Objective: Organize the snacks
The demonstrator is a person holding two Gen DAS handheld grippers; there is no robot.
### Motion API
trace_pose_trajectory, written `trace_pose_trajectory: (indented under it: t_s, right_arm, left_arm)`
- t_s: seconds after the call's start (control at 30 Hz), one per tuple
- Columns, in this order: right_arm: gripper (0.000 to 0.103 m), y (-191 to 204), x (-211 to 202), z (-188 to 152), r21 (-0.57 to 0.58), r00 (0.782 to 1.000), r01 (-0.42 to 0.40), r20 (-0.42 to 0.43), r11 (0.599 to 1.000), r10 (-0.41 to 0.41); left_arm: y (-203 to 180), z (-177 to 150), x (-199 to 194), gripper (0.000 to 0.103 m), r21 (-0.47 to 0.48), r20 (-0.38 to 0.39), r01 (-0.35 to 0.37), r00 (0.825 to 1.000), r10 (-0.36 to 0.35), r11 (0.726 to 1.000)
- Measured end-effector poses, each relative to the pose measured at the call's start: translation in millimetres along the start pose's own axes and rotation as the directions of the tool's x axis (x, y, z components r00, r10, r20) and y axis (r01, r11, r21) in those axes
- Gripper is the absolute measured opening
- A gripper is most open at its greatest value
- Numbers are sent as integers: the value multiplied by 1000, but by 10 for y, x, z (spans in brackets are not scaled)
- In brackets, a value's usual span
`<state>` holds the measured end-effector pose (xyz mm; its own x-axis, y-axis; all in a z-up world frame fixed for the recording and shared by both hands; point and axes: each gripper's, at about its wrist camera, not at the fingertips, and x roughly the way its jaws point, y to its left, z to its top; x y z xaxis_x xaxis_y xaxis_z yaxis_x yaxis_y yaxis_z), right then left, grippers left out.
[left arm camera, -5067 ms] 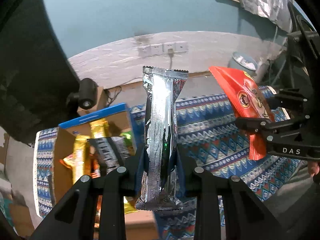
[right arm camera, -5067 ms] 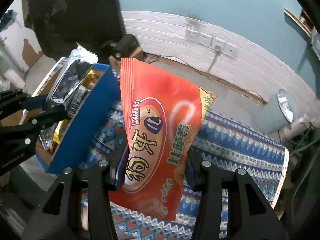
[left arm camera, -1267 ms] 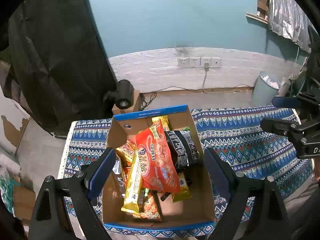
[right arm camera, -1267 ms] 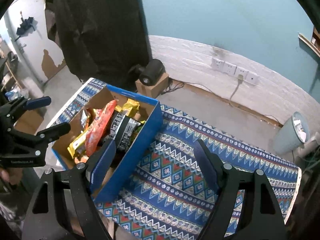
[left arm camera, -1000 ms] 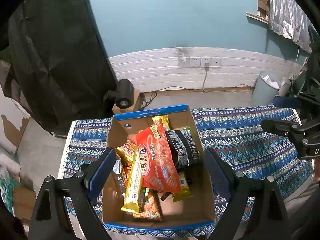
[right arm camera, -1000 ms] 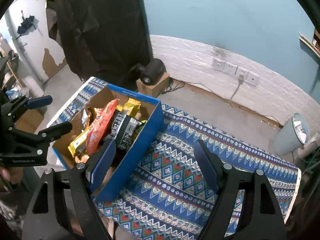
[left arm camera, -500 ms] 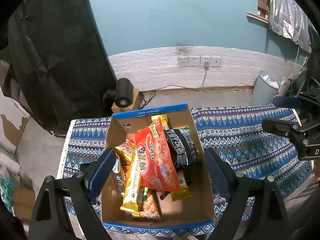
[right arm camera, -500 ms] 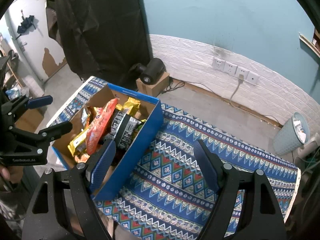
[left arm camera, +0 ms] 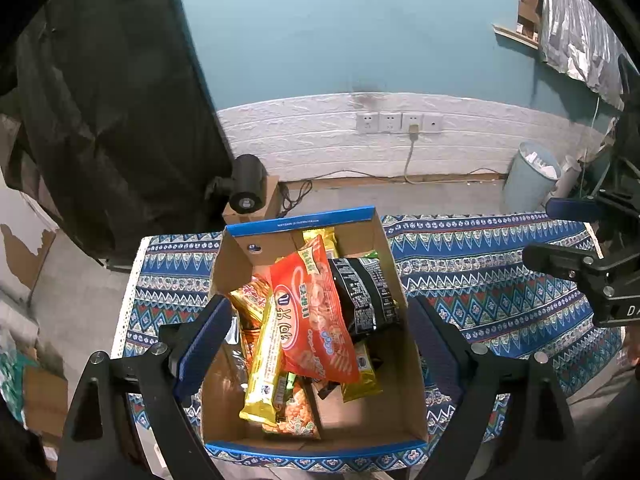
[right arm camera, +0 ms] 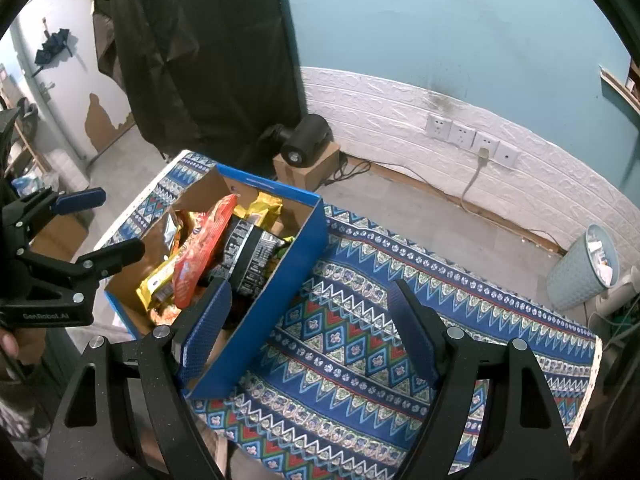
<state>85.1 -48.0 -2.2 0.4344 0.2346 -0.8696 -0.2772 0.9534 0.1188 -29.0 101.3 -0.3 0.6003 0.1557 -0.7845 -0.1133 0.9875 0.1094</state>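
Note:
A blue-edged cardboard box [left arm camera: 406, 400] [right arm camera: 280, 276] stands on the patterned cloth and holds several snack packs. A red chips bag [left arm camera: 314, 312] [right arm camera: 202, 248] lies on top, with a black pack [left arm camera: 364, 292] [right arm camera: 248, 252] to its right and a gold bar [left arm camera: 264, 364] to its left. My left gripper [left arm camera: 316, 344] is open and empty, held above the box; it also shows in the right wrist view [right arm camera: 100, 224]. My right gripper [right arm camera: 308, 332] is open and empty above the cloth, right of the box; it also shows in the left wrist view [left arm camera: 560, 228].
The blue patterned tablecloth [right arm camera: 400, 360] [left arm camera: 500, 276] covers the table. Beyond the table are a black device on a small carton [left arm camera: 248, 192] [right arm camera: 306, 146], a pale bin [left arm camera: 528, 178] [right arm camera: 580, 268], a black curtain [left arm camera: 112, 100] and wall sockets [left arm camera: 396, 122].
Five seconds ago each gripper was shut on a snack: left on a silver pack, right on the red bag. Both are now open and empty; the red bag lies in the box. Little motion in the last second.

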Motion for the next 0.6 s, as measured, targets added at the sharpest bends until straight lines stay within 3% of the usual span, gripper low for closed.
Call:
trace_pose_trajectory:
  t_s: [0.6]
  right_arm:
    - [79,-3,2,1,-3,1000,1,-2,1000,-1]
  left_arm:
    - [33,-5,5,91,-19,-9,-11,1000,10,1000]
